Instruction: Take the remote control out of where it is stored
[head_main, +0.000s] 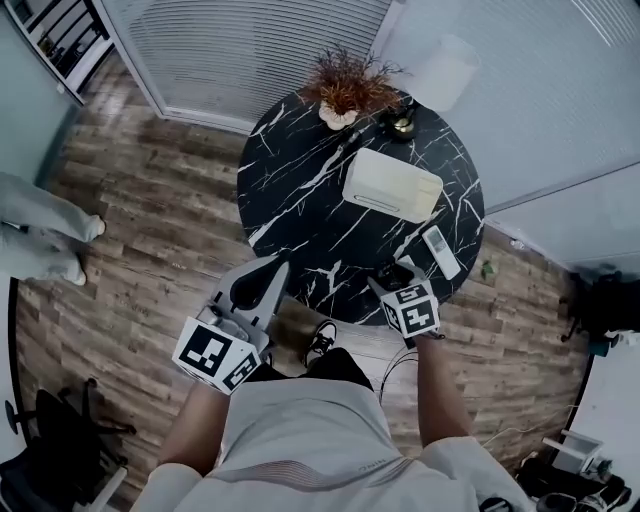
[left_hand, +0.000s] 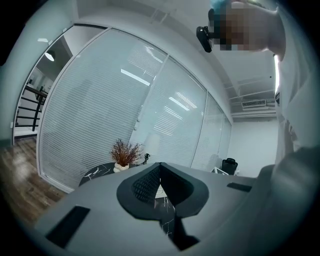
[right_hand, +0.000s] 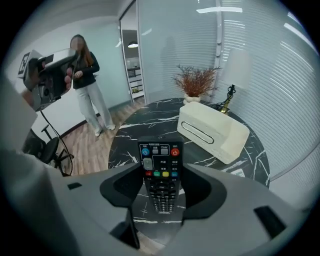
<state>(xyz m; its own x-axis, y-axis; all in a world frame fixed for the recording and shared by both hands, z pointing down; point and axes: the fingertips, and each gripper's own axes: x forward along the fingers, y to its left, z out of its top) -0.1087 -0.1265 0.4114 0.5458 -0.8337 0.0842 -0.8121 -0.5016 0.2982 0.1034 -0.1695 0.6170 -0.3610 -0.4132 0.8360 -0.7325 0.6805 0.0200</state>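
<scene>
A black remote control (right_hand: 161, 157) with coloured buttons is held lengthwise in my right gripper (right_hand: 162, 175), whose jaws are closed against its two long sides. It hangs over the near edge of the round black marble table (right_hand: 145, 122). In the head view my right gripper (head_main: 393, 277) is at the table's near right edge. A cream box (head_main: 392, 185) with a slot in its top stands on the table, and a white remote (head_main: 440, 252) lies to its right. My left gripper (head_main: 266, 270) is beside the table's near left edge, its jaw tips (left_hand: 159, 167) together with nothing between them.
A dried plant in a white pot (head_main: 343, 88) and a lamp with a brass base (head_main: 403, 122) stand at the table's far side by the glass wall. A person (right_hand: 89, 82) stands on the wood floor to the left. A black chair (head_main: 60, 430) is near left.
</scene>
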